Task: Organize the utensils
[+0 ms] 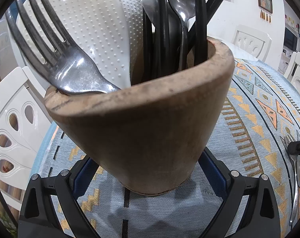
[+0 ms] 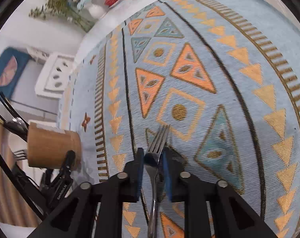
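fork [image 2: 154,154] on tablecloth [image 2: 239,119], right of utensil holder [image 2: 50,148]

- Bright, even indoor light; glare streaks the scratched steel fork [image 1: 70,69] leaning in the brown wooden holder [image 1: 142,123].
- Soft shadows fall on the pale blue patterned tablecloth [image 2: 239,63].
- Fisheye edges bend; the right wrist view is slightly motion-blurred.

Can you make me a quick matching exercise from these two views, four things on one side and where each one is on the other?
Things:
1. wooden holder
2. loose fork
3. white dotted spatula
4. left tool

Places:
A. between the right tool's blue pads
B. standing on the patterned cloth
C. around the holder's base
D. inside the holder, behind another fork

Pairs: 1-B, 2-A, 3-D, 4-C
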The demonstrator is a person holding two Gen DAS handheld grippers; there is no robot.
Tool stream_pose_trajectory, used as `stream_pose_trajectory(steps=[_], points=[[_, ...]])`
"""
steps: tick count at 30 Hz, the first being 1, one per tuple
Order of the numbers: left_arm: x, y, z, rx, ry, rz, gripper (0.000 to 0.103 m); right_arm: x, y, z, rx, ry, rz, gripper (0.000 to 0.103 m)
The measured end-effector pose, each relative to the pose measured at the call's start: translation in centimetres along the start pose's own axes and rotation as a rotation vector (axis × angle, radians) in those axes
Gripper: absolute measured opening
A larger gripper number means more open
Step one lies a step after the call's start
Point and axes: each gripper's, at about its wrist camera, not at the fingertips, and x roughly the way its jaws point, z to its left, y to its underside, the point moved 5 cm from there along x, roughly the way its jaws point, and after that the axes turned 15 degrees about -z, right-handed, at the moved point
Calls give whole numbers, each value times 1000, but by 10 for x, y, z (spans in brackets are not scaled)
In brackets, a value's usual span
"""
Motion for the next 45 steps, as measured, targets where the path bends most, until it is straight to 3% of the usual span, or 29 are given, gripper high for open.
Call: stream_pose_trajectory(steps=[5,11,24,29,33,35,37,41,43,45], points=[[0,0,-1,-1,1,0,98,12,7,29,-180,148,35,9],[0,0,0,0,3,0,98,18,-2,30,-202,184,47,7],[0,0,0,0,2,1,98,-98,-10,97,-292,-33,-228,2],[0,-1,0,-2,3,1,98,-135,-29,135,-313,-111,-349,2],[0,-1,1,-1,3,2,98,-150,-48,175,-390,-142,-426,1],[0,-1,1,2,2,5,98,-147,-55,183,-428,-102,-456,1],[1,-2,1,-3,6,6,98,-134,-57,179,-414,-104,-424,2],[1,-3,3,0,5,4,98,-80,-43,146,-343,-77,-198,6],[1,-2,3,0,5,3,98,-45,-26,122,-205,-93,-28,27],[1,-2,3,0,7,4,98,-19,-11,104,-51,-133,76,39]])
